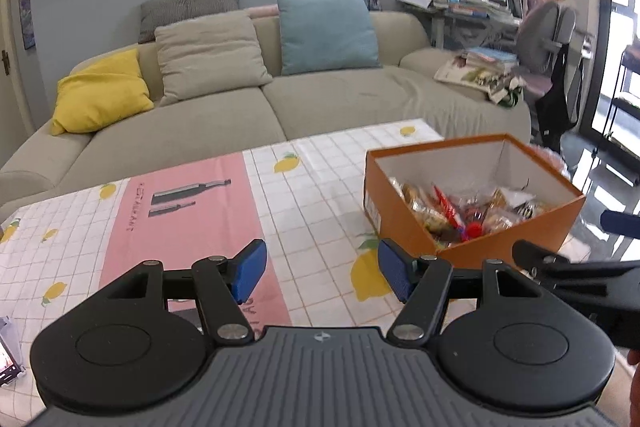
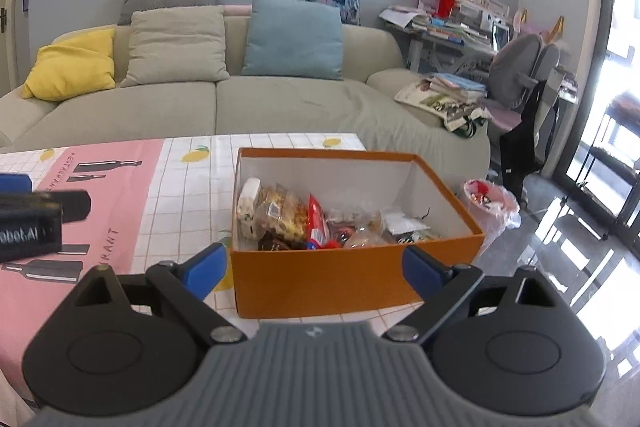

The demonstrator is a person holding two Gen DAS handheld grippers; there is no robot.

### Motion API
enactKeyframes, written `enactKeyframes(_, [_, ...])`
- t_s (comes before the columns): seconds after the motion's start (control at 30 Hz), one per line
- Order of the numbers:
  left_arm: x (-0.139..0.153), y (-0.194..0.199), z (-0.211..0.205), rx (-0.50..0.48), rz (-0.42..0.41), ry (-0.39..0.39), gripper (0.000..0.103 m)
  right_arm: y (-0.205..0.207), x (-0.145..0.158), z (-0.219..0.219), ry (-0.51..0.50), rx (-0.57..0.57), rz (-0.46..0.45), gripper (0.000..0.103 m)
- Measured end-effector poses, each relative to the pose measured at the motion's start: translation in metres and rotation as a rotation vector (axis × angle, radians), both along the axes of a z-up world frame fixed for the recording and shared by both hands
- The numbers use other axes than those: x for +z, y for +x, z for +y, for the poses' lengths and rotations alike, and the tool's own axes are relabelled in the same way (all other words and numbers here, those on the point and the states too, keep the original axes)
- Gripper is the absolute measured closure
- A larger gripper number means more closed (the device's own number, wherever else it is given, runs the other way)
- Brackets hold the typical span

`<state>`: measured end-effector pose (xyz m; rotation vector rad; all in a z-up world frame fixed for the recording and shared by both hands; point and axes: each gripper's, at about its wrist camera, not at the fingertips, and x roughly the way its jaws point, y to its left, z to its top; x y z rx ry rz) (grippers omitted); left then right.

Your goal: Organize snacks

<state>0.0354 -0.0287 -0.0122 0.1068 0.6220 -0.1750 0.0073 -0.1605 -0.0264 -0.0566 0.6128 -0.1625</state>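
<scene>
Both grippers, left gripper and right gripper, hover with jaws spread and empty; the wrapped snacks lie inside the orange box on the surface's right end.

Orange cardboard box, open top, white inside, sits upright on the counter near its far right corner. Packed with loose wrapped snacks in a jumbled heap: clear bags of golden-brown biscuits at the left end, a red packet standing roughly in the middle, a white-wrapped piece against the left wall, dark and clear wrappers toward the right. Heap stays below the rim. From the right wrist view the box lies straight ahead, its near wall spanning the gap between the blue fingers. From the left wrist view the box is ahead and right of the right finger, a corner toward it.
</scene>
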Motion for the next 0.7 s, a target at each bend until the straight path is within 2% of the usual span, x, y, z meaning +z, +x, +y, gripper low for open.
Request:
enactKeyframes(0.37, [-0.024,0.011,0.006,0.005,0.124,-0.004,0.027,0.014,-0.011,0.003,0.012,0.014,0.036,0.011])
enactKeyframes(0.7, [-0.021,0.012,0.008,0.014,0.147,-0.011,0.027,0.014,-0.010,0.004,0.011,0.016,0.033,0.011])
